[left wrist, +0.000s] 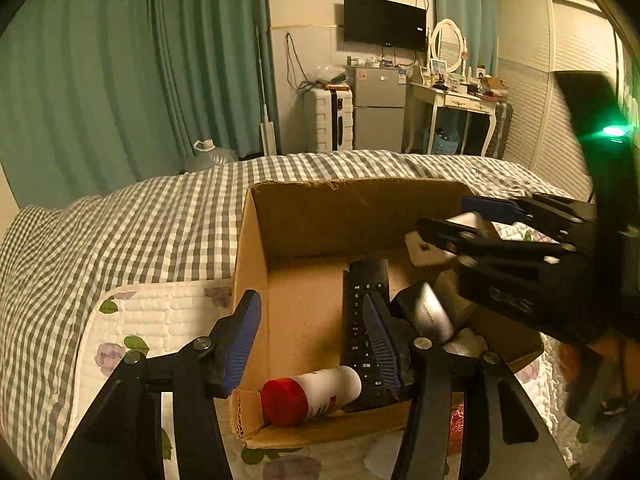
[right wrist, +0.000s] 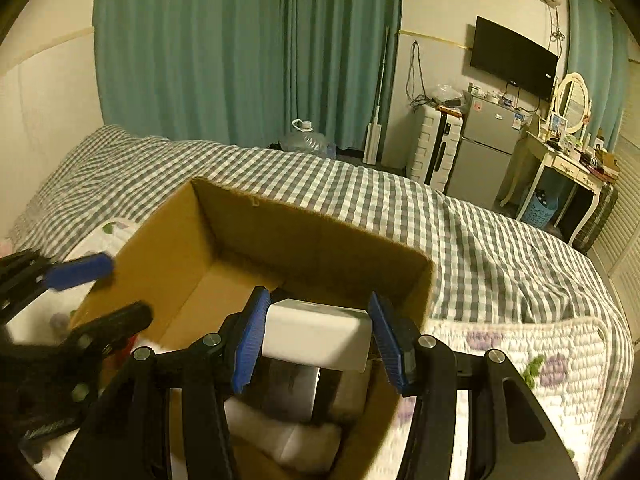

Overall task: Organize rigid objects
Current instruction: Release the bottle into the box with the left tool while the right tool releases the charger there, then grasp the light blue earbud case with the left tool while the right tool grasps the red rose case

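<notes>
In the left wrist view, an open cardboard box [left wrist: 256,264] is seen resting on a bed covered with a grey checked blanket [left wrist: 140,216] and a floral quilted pad [left wrist: 160,316]. The left gripper [left wrist: 308,340] is held over the near edge of the box with its blue-padded fingers spread wide and nothing between them. Inside the box, a black remote control [left wrist: 360,320] lies lengthwise, a white bottle with a red cap [left wrist: 312,396] lies on its side against the near wall, and a silver-grey device [left wrist: 428,316] is tilted beside the remote. The right gripper [left wrist: 452,224] is seen at the right, over the box, with a white block [left wrist: 424,248] between its fingers.

In the right wrist view, the white block [right wrist: 316,336] is seen between the blue pads, above the box interior; the left pad touches it, while a small gap shows at the right pad, so a firm grip cannot be confirmed. The left gripper [right wrist: 104,288] appears blurred at the left edge, spread apart.
</notes>
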Motion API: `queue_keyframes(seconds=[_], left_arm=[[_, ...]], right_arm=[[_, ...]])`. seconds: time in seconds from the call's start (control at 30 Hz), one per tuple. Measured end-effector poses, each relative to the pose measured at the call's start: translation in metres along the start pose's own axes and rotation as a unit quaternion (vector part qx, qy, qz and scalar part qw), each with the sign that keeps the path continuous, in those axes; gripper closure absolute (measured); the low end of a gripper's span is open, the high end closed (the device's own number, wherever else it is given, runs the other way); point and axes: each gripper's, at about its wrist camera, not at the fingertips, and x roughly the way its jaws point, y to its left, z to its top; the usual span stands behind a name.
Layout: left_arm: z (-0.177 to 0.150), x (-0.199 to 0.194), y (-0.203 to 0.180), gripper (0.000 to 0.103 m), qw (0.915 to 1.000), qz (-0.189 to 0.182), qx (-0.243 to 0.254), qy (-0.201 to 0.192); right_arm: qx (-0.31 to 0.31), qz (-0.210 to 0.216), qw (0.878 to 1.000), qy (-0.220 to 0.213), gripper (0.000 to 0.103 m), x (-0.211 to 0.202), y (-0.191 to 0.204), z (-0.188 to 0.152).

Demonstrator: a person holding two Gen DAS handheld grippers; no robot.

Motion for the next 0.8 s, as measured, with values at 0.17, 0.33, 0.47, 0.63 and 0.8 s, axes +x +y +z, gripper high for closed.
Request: queue_keyframes(seconds=[0.17, 0.33, 0.47, 0.63, 0.8], left_arm=[[0.000, -0.007, 0.000, 0.047, 0.9999, -0.004, -0.002, -0.010], [-0.002, -0.020, -0.002, 0.047, 0.9998, -0.005, -0.009, -0.014], [-0.008, -0.038, -0.005, 0.046, 0.9997, -0.006, -0.012, -0.022], [-0.028, -0.057, -0.007, 0.043, 0.9994, -0.007, -0.021, -0.028], [-0.055, -0.054, -0.013, 0.042, 0.9993, -0.020, -0.031, -0.002]], right_arm=[[0.014, -0.002, 1.000, 0.002, 0.050, 0.022, -0.006, 0.006], [0.032, -0.002, 0.999, -0.019, 0.029, 0.000, -0.011, 0.003], [0.037, -0.009, 0.998, -0.040, 0.028, -0.039, -0.014, -0.005], [0.056, -0.023, 0.997, -0.053, 0.021, -0.090, -0.018, -0.041], [0.067, -0.046, 0.996, -0.038, 0.021, -0.116, -0.022, -0.084]])
